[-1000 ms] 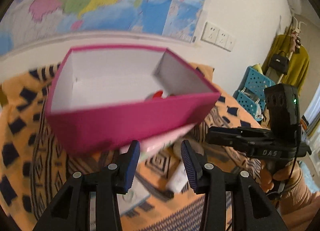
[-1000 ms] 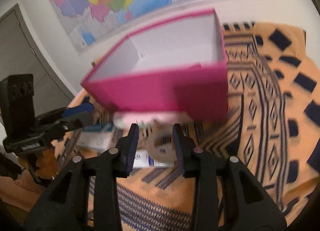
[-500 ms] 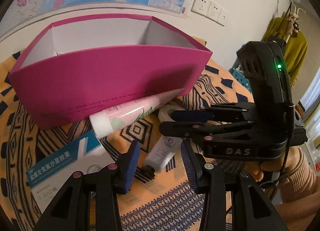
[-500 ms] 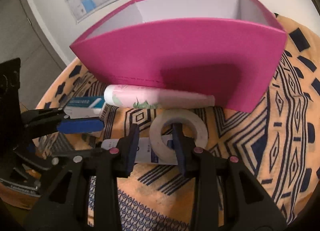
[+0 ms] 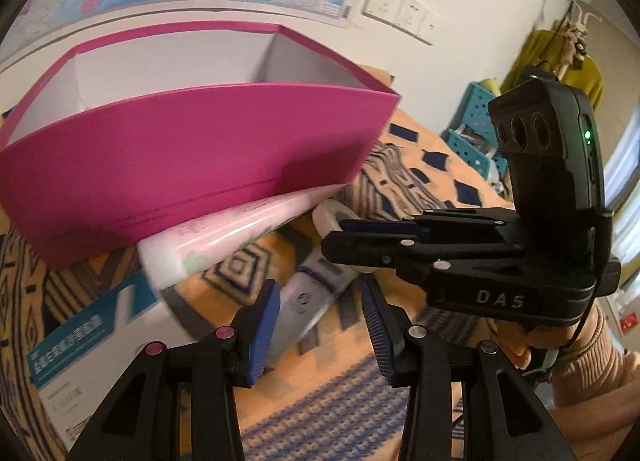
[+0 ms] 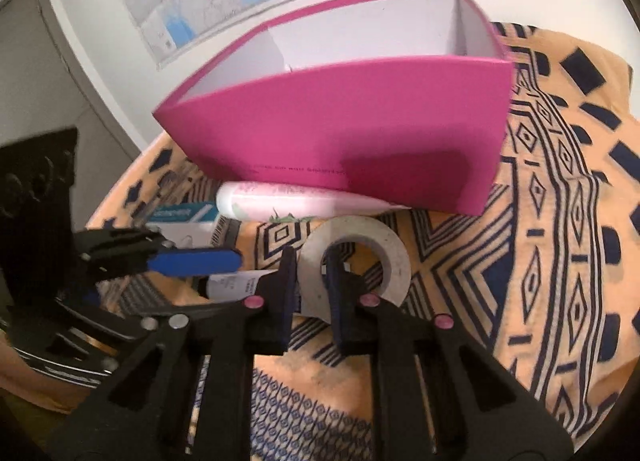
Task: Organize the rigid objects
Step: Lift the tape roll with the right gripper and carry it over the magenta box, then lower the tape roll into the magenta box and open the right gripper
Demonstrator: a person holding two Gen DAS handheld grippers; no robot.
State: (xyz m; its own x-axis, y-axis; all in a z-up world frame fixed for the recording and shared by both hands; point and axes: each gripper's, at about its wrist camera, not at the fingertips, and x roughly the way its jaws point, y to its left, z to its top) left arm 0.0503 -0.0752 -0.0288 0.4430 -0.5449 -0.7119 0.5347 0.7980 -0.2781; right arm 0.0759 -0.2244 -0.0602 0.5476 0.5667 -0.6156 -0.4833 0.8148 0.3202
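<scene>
A pink open box [image 6: 360, 133] stands on the patterned cloth, and a pink tube [image 6: 280, 203] lies against its near wall. In front of that lies a whitish tape roll [image 6: 384, 253]. My right gripper [image 6: 310, 273] is shut on the roll's near wall, one finger inside the hole and one outside. In the left wrist view my left gripper [image 5: 320, 325] is open, its fingers either side of a white tube [image 5: 304, 301] without pressing it. The right gripper's fingers [image 5: 360, 233] reach in from the right, hiding most of the roll.
A white and teal carton [image 5: 80, 345] lies at the left of the tubes. The orange patterned cloth [image 6: 560, 221] covers the table. A map and wall sockets [image 5: 400, 9] are behind the box. Teal baskets [image 5: 468, 133] and a yellow garment stand far right.
My right gripper's jaws have shut on the tape roll's wall. My left gripper has come down and closer to the white tube; the box now fills the upper view.
</scene>
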